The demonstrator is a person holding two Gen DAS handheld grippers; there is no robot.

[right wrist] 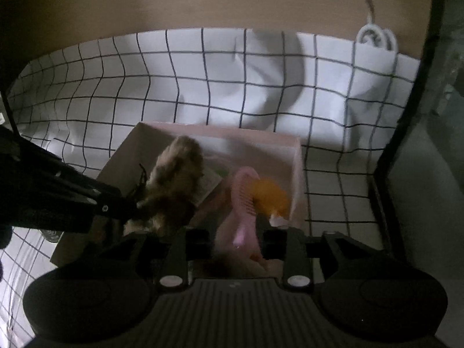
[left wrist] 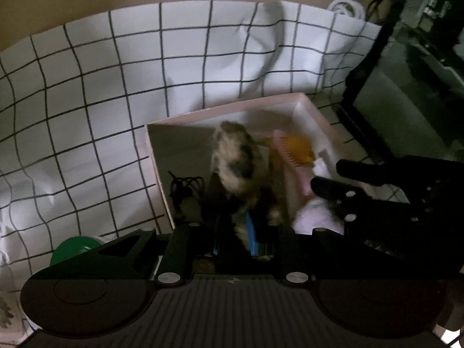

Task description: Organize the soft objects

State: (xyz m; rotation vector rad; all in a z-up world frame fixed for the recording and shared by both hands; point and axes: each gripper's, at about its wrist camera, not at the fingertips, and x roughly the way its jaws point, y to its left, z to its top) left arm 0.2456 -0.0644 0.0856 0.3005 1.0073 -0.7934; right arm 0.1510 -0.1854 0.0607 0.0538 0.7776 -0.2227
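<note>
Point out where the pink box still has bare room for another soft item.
Free: the box floor along its left wall, beyond the black hair tie. Crowded: the right half, with the furry toy, pink comb and orange item.

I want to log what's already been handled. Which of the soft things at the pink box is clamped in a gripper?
The brown-and-cream furry toy, pinched by the left gripper; the orange fluffy piece lies loose inside the pink box.

cloth [left wrist: 87, 92]: white, black grid lines
box [left wrist: 232, 107]: pale pink
fluffy toy [left wrist: 236, 159]: tan with dark patches, blurred
comb [right wrist: 243, 200]: pink
ball [right wrist: 271, 195]: orange, perhaps fuzzy
lid [left wrist: 74, 249]: green
</note>
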